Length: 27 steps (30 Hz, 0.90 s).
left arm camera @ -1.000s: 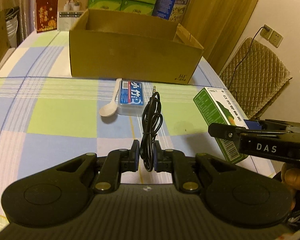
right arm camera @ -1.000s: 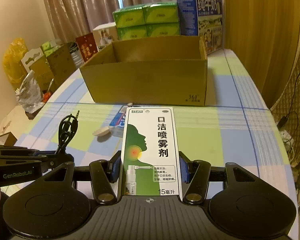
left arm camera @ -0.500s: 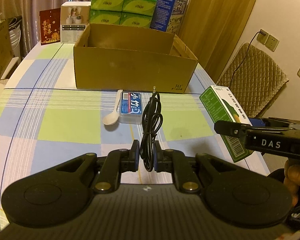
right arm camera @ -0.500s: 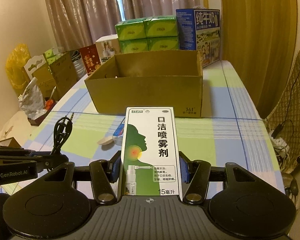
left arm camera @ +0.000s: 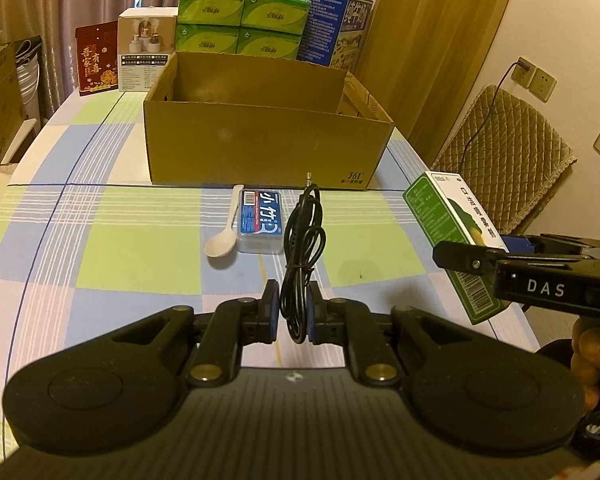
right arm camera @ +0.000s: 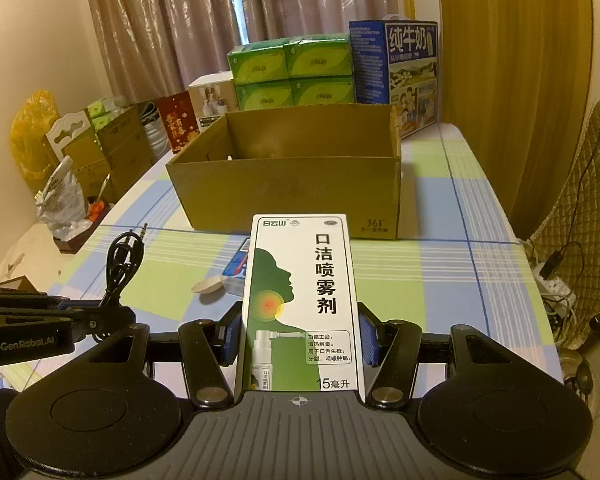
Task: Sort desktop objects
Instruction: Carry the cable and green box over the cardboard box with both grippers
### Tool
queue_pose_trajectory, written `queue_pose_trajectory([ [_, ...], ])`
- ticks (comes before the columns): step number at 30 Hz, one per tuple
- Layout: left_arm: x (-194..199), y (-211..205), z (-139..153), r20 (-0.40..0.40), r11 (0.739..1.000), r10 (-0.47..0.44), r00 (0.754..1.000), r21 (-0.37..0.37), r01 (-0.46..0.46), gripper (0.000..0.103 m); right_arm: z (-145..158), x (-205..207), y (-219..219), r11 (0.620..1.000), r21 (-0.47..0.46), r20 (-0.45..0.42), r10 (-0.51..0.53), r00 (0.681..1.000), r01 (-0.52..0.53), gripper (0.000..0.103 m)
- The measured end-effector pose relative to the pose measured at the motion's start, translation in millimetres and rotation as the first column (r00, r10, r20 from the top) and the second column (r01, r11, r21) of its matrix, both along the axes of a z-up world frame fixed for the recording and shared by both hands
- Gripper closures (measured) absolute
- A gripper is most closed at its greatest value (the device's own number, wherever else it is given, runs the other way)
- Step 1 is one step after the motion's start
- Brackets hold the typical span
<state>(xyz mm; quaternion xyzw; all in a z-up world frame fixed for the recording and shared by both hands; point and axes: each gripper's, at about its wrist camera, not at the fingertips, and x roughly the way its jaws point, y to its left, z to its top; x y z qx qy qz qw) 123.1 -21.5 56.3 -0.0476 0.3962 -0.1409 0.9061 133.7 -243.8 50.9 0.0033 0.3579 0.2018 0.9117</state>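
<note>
While both grippers hang above the checked tablecloth (left arm camera: 100,248), with items listed from largest to smallest:

Table, covered by the tablecloth: fills the lower field of both wrist views.

Cardboard box (left arm camera: 260,148): open-topped, at 12 o'clock from both grippers, standing on the cloth. Backed at its far side by stacked green packs (left arm camera: 244,24) and a blue milk carton (right arm camera: 412,64).

Right gripper (right arm camera: 300,336): clamped on a green-and-white spray box (right arm camera: 302,304). Blue pads pressed against both long sides, printed face up, free end aimed at 12 o'clock toward the cardboard box. Seen at 3 o'clock in the left wrist view, lifted clear of the cloth. Part of a hand (left arm camera: 596,352) visible under its handle.

Left gripper (left arm camera: 292,316): closed on a coiled black audio cable (left arm camera: 302,248). Loop pinched between the pads, bundle extended to 12 o'clock, plug tip at the far end. Seen at 9 o'clock in the right wrist view, held off the cloth.

Blue-labelled clear plastic case (left arm camera: 260,220): flat on the cloth between the left gripper and the cardboard box, near 11 o'clock of the cable.

White plastic spoon (left arm camera: 222,240): just beside the case at its 9 o'clock side, bowl nearest the camera. Contact with the case not determinable.
</note>
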Motion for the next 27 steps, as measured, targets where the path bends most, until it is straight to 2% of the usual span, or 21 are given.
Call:
queue_pose_trajectory([
  [14,12,-1,-3,-0.016,1.0,-0.01,1.0,-0.002,0.01,0.093,0,13,1,1.0,-0.01,0.0,0.005,1.0,-0.005,0.05],
  [27,52,12,11,-0.016,0.999,-0.016,1.0,-0.031,0.016,0.093,22,55,5,1.0,-0.025,0.037,0.015,0.999,-0.014,0.05],
])
